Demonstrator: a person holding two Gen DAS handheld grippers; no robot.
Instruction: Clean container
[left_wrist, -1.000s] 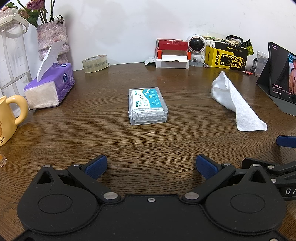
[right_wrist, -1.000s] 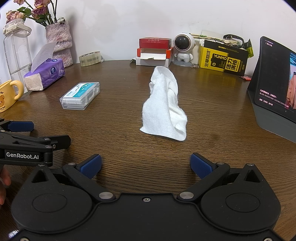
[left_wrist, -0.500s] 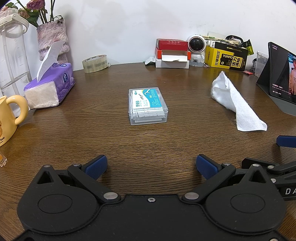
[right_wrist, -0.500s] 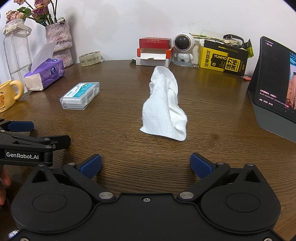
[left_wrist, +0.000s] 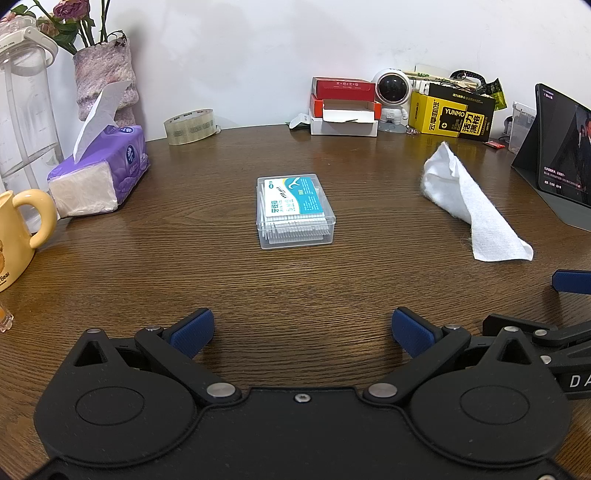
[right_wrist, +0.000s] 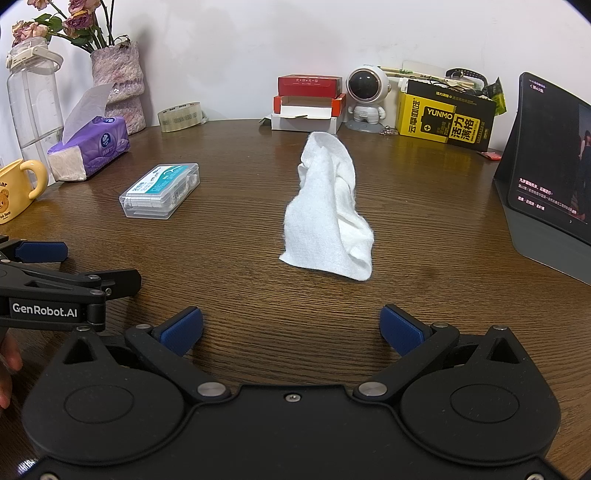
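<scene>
While both my tongs wait spread and empty, nothing has been picked up yet.

My left tongs (left_wrist: 301, 328) face the clear plastic container (left_wrist: 295, 211), lying flat mid-surface (left_wrist: 184, 280); my right tongs (right_wrist: 291, 326) face the white cloth (right_wrist: 328, 206), crumpled well apart from it. I judge the container light, stiff and slick, best pinched across its long side walls, gently so it won't skid or crack. The cloth is soft and limp; I'd grab a raised fold.
</scene>
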